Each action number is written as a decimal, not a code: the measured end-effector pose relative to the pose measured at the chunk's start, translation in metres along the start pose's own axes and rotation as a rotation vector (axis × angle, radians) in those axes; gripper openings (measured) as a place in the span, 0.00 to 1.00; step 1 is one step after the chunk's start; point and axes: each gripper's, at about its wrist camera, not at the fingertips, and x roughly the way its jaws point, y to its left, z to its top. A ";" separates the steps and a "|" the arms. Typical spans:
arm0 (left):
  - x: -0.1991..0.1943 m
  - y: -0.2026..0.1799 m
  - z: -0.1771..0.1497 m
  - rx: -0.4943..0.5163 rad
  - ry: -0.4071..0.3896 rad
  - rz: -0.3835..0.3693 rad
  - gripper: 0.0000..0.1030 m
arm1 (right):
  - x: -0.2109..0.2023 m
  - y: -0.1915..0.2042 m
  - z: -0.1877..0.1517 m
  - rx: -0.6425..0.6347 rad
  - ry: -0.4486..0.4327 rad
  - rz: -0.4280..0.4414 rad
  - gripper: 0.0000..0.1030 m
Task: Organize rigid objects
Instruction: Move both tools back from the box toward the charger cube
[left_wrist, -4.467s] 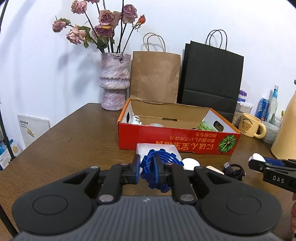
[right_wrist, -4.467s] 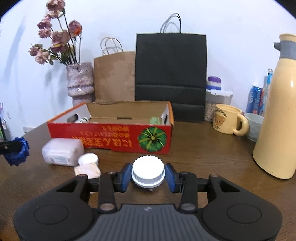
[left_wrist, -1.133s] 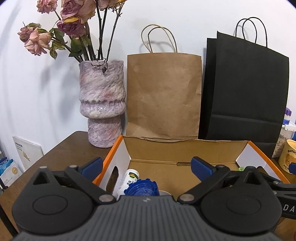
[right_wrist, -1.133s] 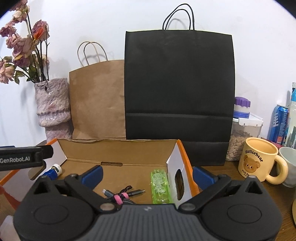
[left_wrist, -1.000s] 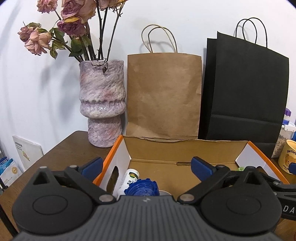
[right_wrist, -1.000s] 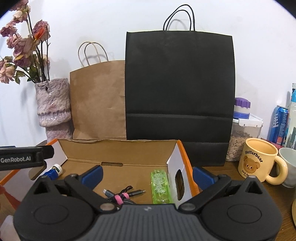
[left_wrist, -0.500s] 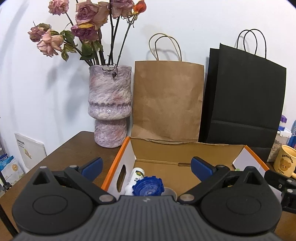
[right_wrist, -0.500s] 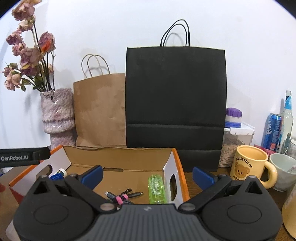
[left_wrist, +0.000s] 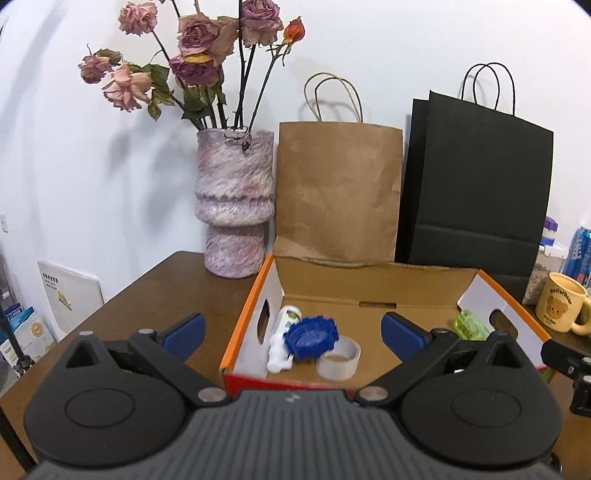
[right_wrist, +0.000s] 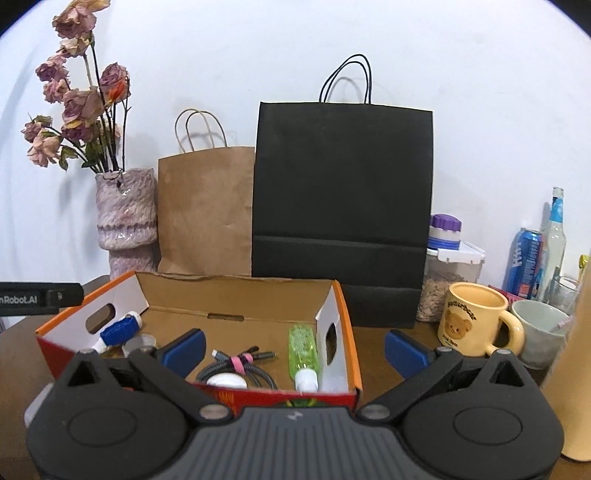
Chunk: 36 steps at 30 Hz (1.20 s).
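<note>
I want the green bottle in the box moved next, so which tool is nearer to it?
Right. The right tool hangs open over the box's right end, where the green bottle lies. The left tool is open over the left end, by the blue lid.

Your right claw's body covers the near end of the cable bundle (right_wrist: 242, 365) and most of the white round lid (right_wrist: 226, 380). The cream flask (right_wrist: 576, 369) is cut by the right edge. The mug (left_wrist: 563, 308) lettering is too small to read.
</note>
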 end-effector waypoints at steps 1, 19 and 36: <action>-0.003 0.001 -0.002 0.002 0.004 0.000 1.00 | -0.003 0.000 -0.002 -0.002 0.003 -0.002 1.00; -0.052 0.020 -0.038 0.013 0.051 0.005 1.00 | -0.064 -0.003 -0.042 0.003 0.046 -0.042 1.00; -0.096 0.048 -0.072 0.048 0.101 0.002 1.00 | -0.106 0.005 -0.075 -0.007 0.119 0.003 1.00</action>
